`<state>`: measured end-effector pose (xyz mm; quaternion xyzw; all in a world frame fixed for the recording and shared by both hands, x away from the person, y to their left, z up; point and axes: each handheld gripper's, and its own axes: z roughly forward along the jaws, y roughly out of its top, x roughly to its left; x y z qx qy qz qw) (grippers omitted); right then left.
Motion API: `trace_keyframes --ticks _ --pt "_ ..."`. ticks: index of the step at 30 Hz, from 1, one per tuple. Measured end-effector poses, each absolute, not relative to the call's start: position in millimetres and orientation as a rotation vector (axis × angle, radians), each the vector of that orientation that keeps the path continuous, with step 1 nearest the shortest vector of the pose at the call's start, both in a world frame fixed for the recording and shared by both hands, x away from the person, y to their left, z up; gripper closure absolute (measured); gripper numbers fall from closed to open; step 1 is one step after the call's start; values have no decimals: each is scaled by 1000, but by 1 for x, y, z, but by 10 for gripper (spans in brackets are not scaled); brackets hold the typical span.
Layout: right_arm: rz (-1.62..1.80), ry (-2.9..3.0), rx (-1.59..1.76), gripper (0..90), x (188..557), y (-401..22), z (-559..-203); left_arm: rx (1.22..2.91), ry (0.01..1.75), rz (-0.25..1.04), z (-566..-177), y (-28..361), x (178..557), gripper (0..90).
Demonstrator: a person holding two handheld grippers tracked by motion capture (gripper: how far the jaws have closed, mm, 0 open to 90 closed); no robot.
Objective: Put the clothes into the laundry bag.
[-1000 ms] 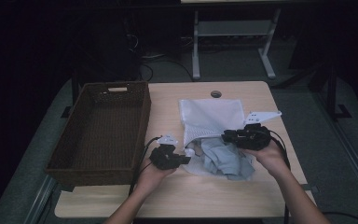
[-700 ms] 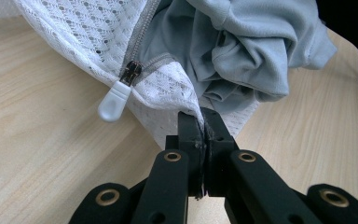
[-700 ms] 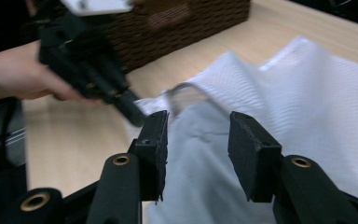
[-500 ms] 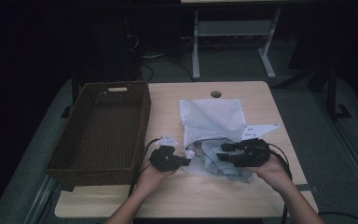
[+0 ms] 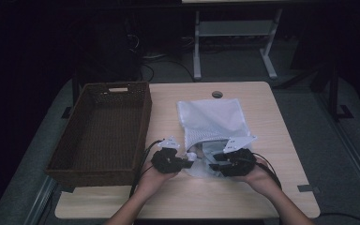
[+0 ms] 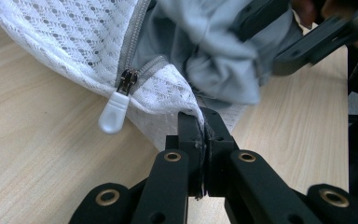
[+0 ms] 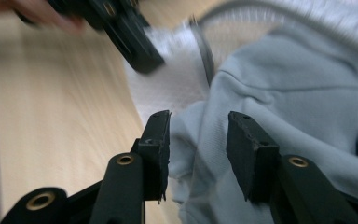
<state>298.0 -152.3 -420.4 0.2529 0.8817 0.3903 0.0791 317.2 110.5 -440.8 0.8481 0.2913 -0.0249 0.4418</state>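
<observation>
While my left gripper pinches the mesh bag near the desk's front edge, my right gripper, jaws lately widened, straddles the grey garment, pads apart.

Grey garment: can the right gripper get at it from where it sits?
Probably yes. The right gripper has its jaws apart with the grey garment bulging between them; the left gripper pins the mesh bag edge, keeping the mouth open.

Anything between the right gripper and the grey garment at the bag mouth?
Nothing visible. The right gripper has open jaws either side of a fold of the grey garment. The left gripper pinches the mesh bag edge beside the opening, off to one side.
</observation>
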Motion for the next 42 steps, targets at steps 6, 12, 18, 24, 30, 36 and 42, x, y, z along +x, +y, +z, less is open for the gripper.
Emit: trace_keyframes --ticks 6,12,18,24,30,36,42 --pt "1013 2674 732 588 301 -143 -441 2107 717 -59 -441 109 317 877" --pt "939 2680 718 632 301 -139 -453 2107 715 -61 -441 110 317 877" --pt "912 2665 731 803 302 -137 -456 2108 712 -61 -441 109 316 877" --pt "961 2643 763 832 305 -139 -454 2128 703 -73 -443 106 316 877" --pt "1020 2596 825 832 318 -136 -448 2147 695 -86 -445 104 317 874" --pt "1006 2537 884 831 335 -128 -444 2166 688 -103 -449 100 318 874" --pt "1017 2466 957 831 357 -124 -442 2201 669 -123 -453 96 317 874"
